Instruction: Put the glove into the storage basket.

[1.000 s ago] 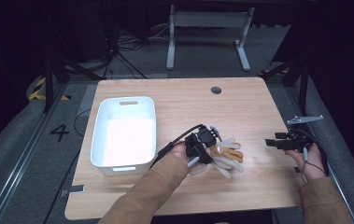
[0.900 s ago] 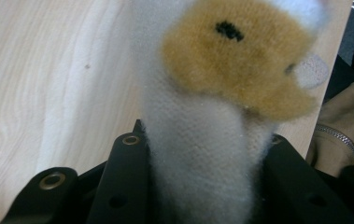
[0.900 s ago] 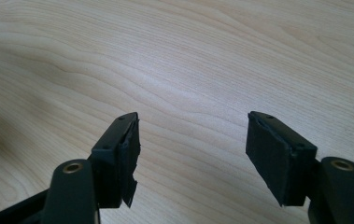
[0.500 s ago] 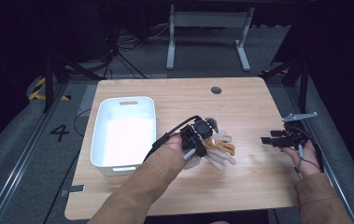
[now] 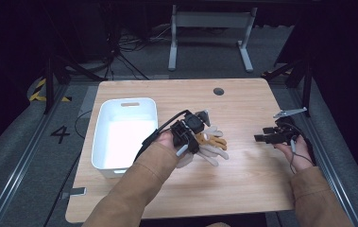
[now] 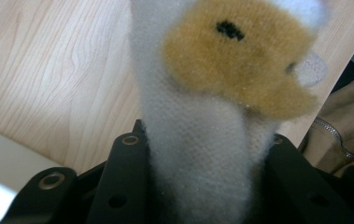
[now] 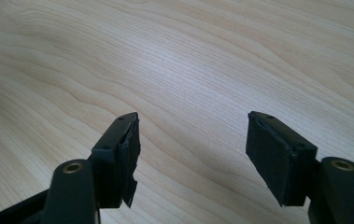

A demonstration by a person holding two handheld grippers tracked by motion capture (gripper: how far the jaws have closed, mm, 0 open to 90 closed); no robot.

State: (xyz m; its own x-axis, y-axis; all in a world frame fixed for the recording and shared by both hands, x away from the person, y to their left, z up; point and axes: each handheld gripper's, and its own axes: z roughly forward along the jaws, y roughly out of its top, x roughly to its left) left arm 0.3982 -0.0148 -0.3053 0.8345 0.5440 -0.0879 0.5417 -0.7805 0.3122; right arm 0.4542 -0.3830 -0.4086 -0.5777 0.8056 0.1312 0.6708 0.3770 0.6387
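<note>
The left gripper [image 5: 193, 135] has its jaws clamped on a fuzzy white and tan sock [image 6: 202, 116], one of a small pile of socks [image 5: 212, 144] near the middle of the wooden tabletop [image 5: 242, 189]. A white plastic bin [image 5: 124, 135] sits at nine o'clock from the pile. At three o'clock, well apart, the right gripper [image 5: 267, 136] hovers with jaws wide and empty.

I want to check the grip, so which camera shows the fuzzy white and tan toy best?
The left gripper view: the toy sits close up, clamped between the left gripper's jaws. The high view shows it small, partly behind that gripper. The right gripper view looks at table wood.
</note>
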